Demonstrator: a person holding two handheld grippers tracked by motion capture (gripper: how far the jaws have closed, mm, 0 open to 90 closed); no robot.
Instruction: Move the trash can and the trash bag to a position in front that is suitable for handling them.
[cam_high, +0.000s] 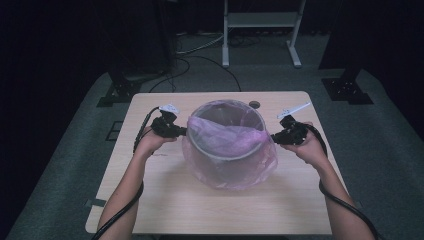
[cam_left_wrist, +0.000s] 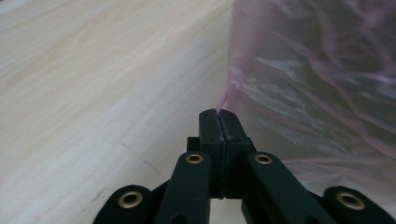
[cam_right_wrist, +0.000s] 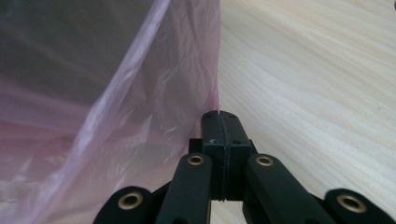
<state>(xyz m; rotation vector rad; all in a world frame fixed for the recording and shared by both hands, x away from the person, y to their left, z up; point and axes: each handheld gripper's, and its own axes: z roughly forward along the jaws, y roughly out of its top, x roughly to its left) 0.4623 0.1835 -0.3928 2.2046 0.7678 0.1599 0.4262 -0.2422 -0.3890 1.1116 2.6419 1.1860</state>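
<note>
Clearly the step in hand is dressing the round bin (cam_high: 227, 145) with the pink plastic bag (cam_high: 225, 135): the bin stands mid-tabletop (cam_high: 165, 200), the bag partly sunk inside it and partly draped down its outer wall. The left claw (cam_high: 181, 131) has its jaws pressed together on a thin pinch of bag film at the bin's left side, and the right claw (cam_high: 274, 137) is clamped the same way on the film at the right. In the left gripper view the film (cam_left_wrist: 223, 100) rises in a taut sliver from between the closed jaws; the right gripper view shows the like, the film (cam_right_wrist: 215, 100) running straight up from the claw (cam_right_wrist: 219, 114).

To do this well, I judge both hands should pull outward and down together, evenly, so the film stretches over the rim without tearing at the two pinch points or dragging the light bin sideways.

Whether the bag's mouth already sits over the far rim is hard to tell. The bin's base is veiled by bunched film, and how deep each pinch goes is hidden between the jaws
</note>
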